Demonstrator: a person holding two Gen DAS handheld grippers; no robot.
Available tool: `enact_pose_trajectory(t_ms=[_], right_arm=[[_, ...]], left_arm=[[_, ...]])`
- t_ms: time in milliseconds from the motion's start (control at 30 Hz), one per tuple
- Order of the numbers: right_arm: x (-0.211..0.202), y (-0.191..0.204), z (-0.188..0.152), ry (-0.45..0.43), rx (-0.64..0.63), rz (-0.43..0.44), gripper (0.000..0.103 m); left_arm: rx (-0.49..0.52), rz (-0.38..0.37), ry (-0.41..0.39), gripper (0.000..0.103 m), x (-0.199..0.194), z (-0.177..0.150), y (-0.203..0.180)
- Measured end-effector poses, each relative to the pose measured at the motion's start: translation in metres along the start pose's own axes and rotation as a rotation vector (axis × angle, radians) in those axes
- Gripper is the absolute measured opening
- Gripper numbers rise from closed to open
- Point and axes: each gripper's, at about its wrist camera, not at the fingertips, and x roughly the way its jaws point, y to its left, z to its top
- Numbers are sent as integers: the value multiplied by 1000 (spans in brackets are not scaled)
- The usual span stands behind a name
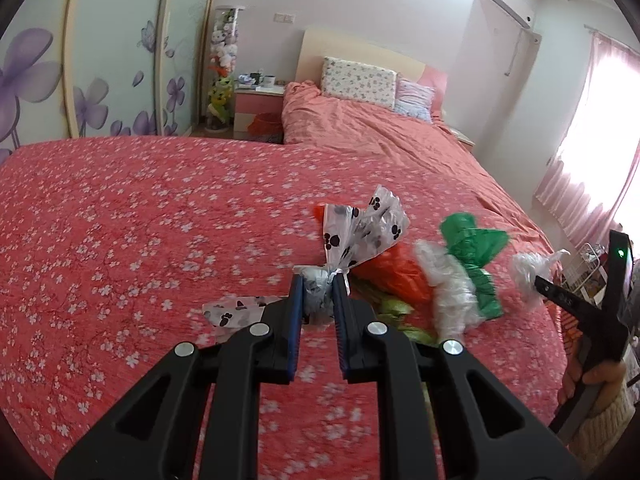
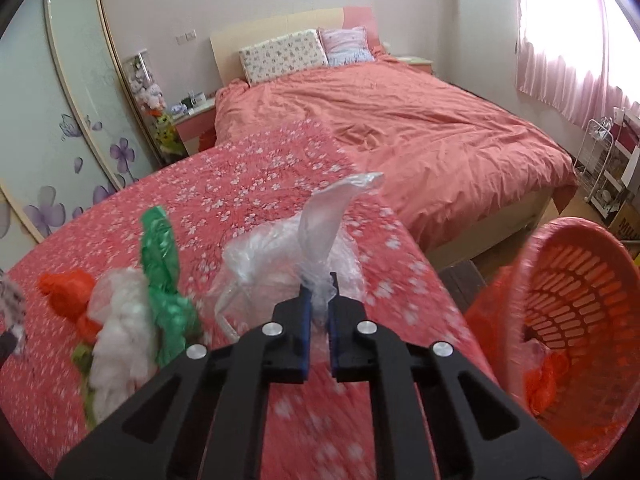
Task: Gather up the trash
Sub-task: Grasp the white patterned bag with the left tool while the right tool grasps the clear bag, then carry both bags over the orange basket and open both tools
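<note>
While both tongs are clamped on plastic, the relation that decides the coming move is where the orange basket [image 2: 576,320] lies: in the right wrist view it sits low and to the right of the right tongs [image 2: 318,292], past the edge of the flowered bedspread [image 2: 248,184], tipped so its mouth faces the camera, with some orange and pale scraps already inside. Those tongs are pinched narrow on the neck of a clear plastic bag [image 2: 304,240], whose twisted tail stands up and away from the tips while its crumpled body spreads to the left. My reading is that the right hand is the nearer one to the basket, so a short swing rightward and down should carry the bag over the rim.

From the left wrist view, the left tongs [image 1: 319,280] are closed on the knot of a paw-print bag [image 1: 362,232], its loose ends fanning upward. Just right of it on the bedspread lie an orange bag [image 1: 392,272], a white crumpled bag [image 1: 452,292] and a green bag [image 1: 476,256], touching one another, between the two tongs and not yet collected
</note>
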Motion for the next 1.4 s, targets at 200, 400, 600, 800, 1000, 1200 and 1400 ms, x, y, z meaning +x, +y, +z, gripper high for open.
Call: enact_pose_trajectory(t_ms=[200, 400, 600, 800, 1000, 1200, 1400], right_arm=[[-55, -18, -17, -61, -3, 29, 8], [-99, -37, -33, -102, 18, 40, 8], [-131, -60, -46, -146, 47, 28, 8], [-148, -89, -57, -178, 71, -22, 8], [-158, -120, -66, -204, 107, -84, 8], [-164, -158, -72, -218, 165, -137, 9], [-165, -191, -75, -232, 205, -176, 9]], left_arm=[[25, -53, -12, 15, -16, 0, -32], [71, -116, -17, 15, -27, -6, -72], [108, -183, -2, 15, -27, -15, -111], [141, -257, 27, 15, -19, -25, -152], [173, -336, 56, 15, -9, -34, -191], [217, -411, 78, 15, 1, -46, -240], [250, -464, 106, 15, 13, -54, -273]])
